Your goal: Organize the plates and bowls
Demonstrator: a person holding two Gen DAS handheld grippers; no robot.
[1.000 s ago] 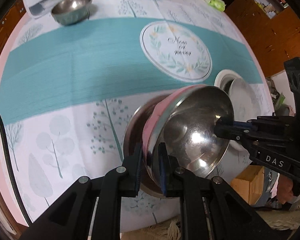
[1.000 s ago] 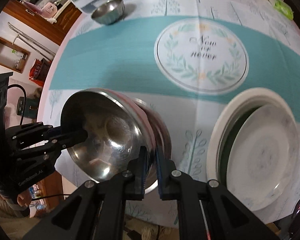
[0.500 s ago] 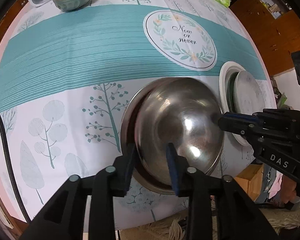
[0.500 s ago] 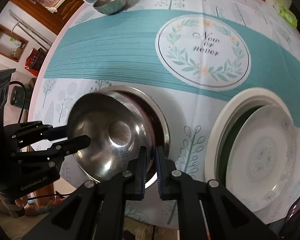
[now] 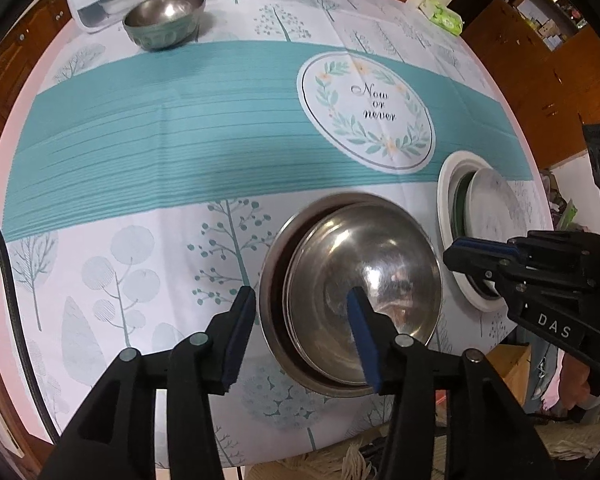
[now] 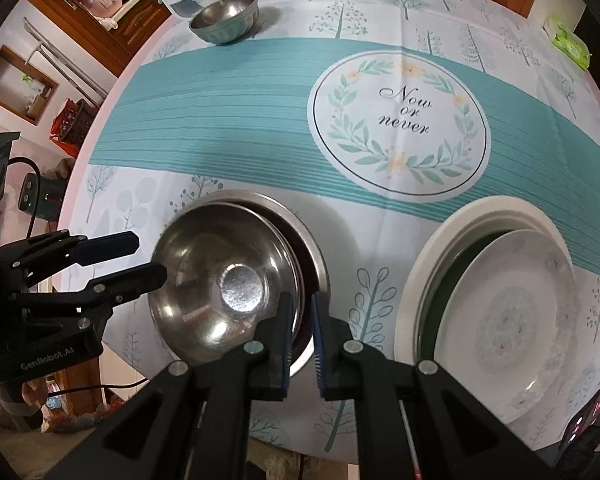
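Left fingers [image 5: 240,320] just opening; right fingers [image 6: 284,324] pinch steel bowl [image 6: 220,276] nested in larger bowl [image 6: 308,248].

I look down on a round table [image 5: 100,264] under a white cloth printed with pale trees and a teal band. Brown wooden cabinets [image 5: 540,68] line the room's far side. A pale wall with a wood-framed recess [image 6: 20,84] stands left.
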